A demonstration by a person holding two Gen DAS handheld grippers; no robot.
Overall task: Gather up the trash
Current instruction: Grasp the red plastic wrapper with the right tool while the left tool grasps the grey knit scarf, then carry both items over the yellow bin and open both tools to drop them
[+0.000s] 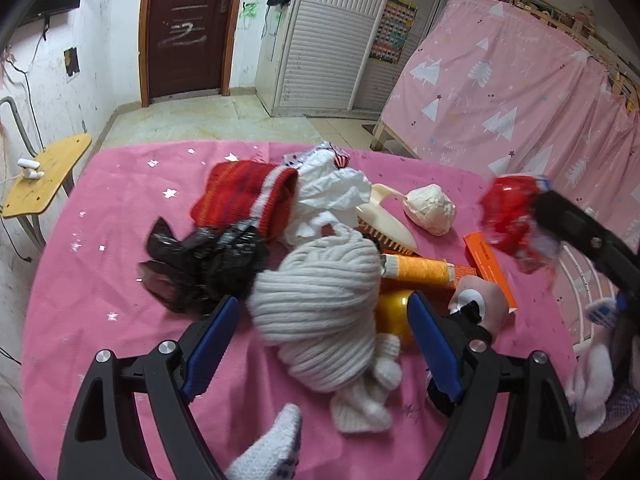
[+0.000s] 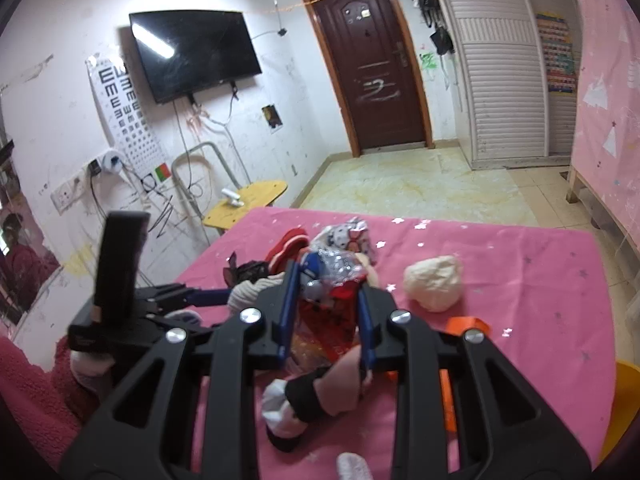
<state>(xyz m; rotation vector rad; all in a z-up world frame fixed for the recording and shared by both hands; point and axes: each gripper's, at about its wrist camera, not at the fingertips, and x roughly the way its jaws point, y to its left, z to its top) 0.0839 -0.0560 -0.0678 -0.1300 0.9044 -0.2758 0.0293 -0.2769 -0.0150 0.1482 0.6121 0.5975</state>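
Right tongs point(image 2: 326, 300) are pinching a crinkly red snack wrapper point(image 2: 334, 280) above the pink bench point(image 2: 520, 280). Left tongs point(image 1: 320, 312) are spread wide around a grey yarn skein point(image 1: 320, 300), pads not pressing it.

Brush point(image 1: 386, 224) lies between knit hat point(image 1: 320, 304) and paper ball point(image 1: 430, 209).

The red crinkled plastic wrapper point(image 1: 506, 220) at the right of the left wrist view is motion-blurred; its print is illegible. The yellow round plastic object point(image 1: 392, 314) is mostly hidden behind the grey ribbed knit hat point(image 1: 320, 300). The orange cardboard box point(image 2: 466, 325) is partly hidden behind the right tool point(image 2: 326, 312).
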